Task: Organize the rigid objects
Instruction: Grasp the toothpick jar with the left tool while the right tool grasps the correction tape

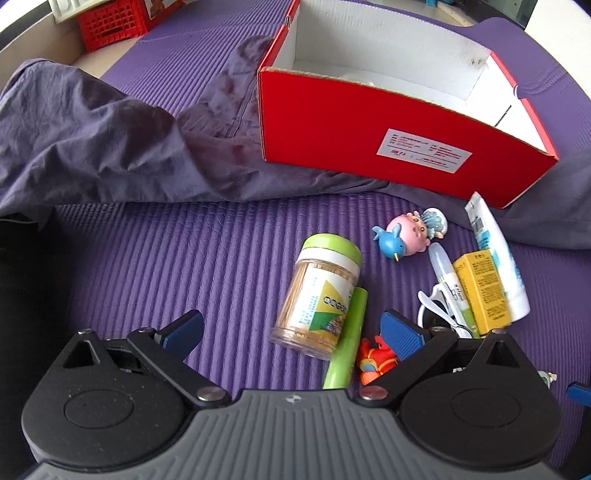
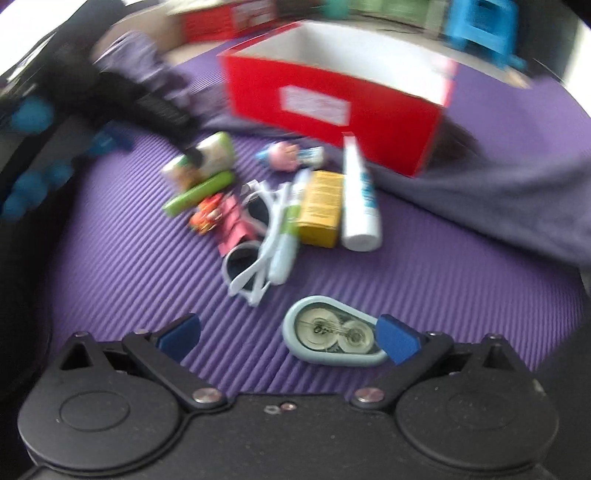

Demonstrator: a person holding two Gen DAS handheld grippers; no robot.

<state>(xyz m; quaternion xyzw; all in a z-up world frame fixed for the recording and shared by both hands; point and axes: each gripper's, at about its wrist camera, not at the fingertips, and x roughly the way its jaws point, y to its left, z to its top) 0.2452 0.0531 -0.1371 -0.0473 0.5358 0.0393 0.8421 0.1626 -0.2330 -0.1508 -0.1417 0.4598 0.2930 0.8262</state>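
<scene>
A red cardboard box (image 1: 369,122) with a white inside stands open on the purple mat (image 1: 184,251). In front of it lie a toothpick jar (image 1: 317,295), a green tube (image 1: 349,339), a pink and blue toy (image 1: 410,232), a white tube (image 1: 495,254), a yellow box (image 1: 480,291) and an orange toy (image 1: 373,360). My left gripper (image 1: 291,332) is open just above the jar and green tube. In the blurred right wrist view my right gripper (image 2: 288,338) is open, with a grey-blue correction tape (image 2: 332,338) between its fingers, near the right one. White sunglasses (image 2: 255,247) lie beyond it.
A crumpled grey-purple cloth (image 1: 92,140) lies left of and under the red box. A red crate (image 1: 110,22) stands at the far left beyond the mat. A blue stool (image 2: 480,26) is behind the box. Bare mat stretches to the left of the objects.
</scene>
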